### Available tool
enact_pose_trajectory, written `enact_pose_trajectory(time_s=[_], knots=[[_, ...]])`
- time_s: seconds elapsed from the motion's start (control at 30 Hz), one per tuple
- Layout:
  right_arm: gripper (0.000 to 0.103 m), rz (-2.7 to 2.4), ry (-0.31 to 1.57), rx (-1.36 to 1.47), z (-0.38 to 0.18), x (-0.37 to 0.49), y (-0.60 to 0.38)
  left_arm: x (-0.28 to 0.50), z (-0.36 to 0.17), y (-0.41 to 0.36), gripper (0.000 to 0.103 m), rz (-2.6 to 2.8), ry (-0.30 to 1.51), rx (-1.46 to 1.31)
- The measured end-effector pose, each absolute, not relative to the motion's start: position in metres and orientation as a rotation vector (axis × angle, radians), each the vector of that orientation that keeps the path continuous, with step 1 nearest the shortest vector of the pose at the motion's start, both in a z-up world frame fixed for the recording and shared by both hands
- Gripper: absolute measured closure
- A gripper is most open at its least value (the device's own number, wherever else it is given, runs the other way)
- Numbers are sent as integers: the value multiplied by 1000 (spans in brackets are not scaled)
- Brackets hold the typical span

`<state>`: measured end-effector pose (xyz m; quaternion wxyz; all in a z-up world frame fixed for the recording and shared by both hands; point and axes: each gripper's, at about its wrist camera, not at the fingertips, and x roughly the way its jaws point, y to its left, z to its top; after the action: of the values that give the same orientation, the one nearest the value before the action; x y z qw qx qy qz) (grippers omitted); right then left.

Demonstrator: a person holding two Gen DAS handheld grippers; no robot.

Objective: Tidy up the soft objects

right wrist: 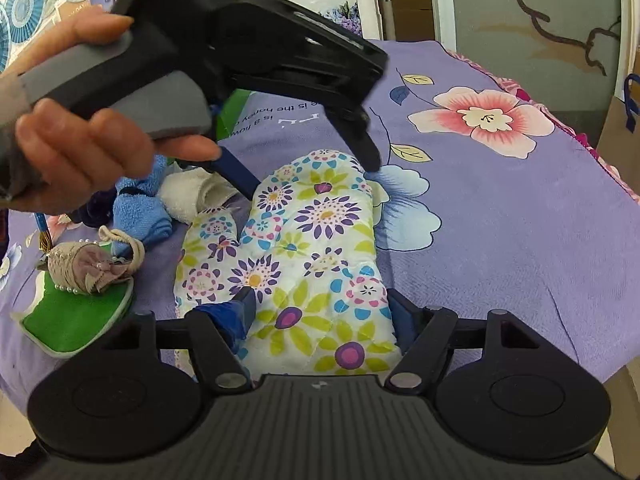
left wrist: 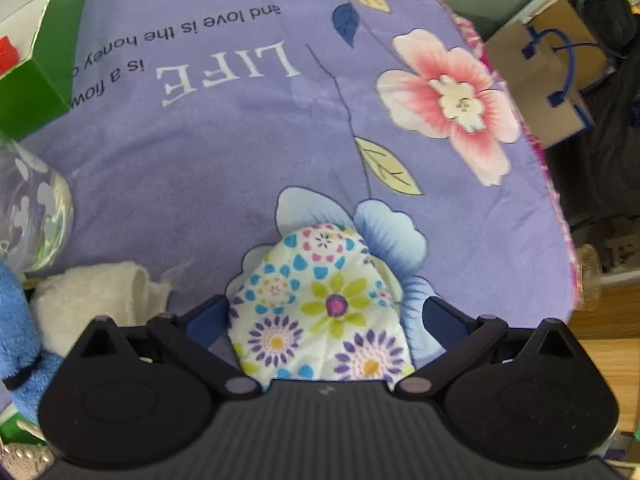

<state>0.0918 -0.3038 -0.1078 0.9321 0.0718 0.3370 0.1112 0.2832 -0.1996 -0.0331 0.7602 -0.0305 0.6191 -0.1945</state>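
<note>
Your floral oven mitt (right wrist: pixel 304 248) lies flat on the purple cloth (right wrist: pixel 500 216) covering the desk. Your left hand-held gripper (left wrist: pixel 324 312) and right hand-held gripper (right wrist: pixel 324 304) each straddle an end, fingers apart. The cloth reads "LIFE… and love is the honey".

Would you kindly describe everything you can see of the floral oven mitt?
The oven mitt is white quilted fabric printed with purple, lime, blue and pink flowers. It lies flat on the purple bedspread, thumb toward the white rolled towel. The left hand-held gripper straddles its fingertip end, fingers on either side; the right hand-held gripper straddles its cuff end, one finger lying over the fabric. Whether either one is squeezing it cannot be told. Nothing else seems to touch it.
</note>
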Motion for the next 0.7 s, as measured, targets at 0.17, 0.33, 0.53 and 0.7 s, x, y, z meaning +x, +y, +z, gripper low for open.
enact_pose_trajectory(time_s=[0.17, 0.33, 0.53, 0.7], knots=[[44, 202, 672, 156, -109, 86, -298, 280, -43, -205, 1, -412, 1348, -36], [40, 281, 686, 200, -105, 88, -290, 281, -45, -205, 1, -423, 1343, -34], [36, 238, 648, -26, -114, 83, -261, 277, -44, -204, 11, -425, 1317, -11], [70, 265, 602, 15, -114, 73, -273, 272, -33, -191, 64, -498, 1308, -29]])
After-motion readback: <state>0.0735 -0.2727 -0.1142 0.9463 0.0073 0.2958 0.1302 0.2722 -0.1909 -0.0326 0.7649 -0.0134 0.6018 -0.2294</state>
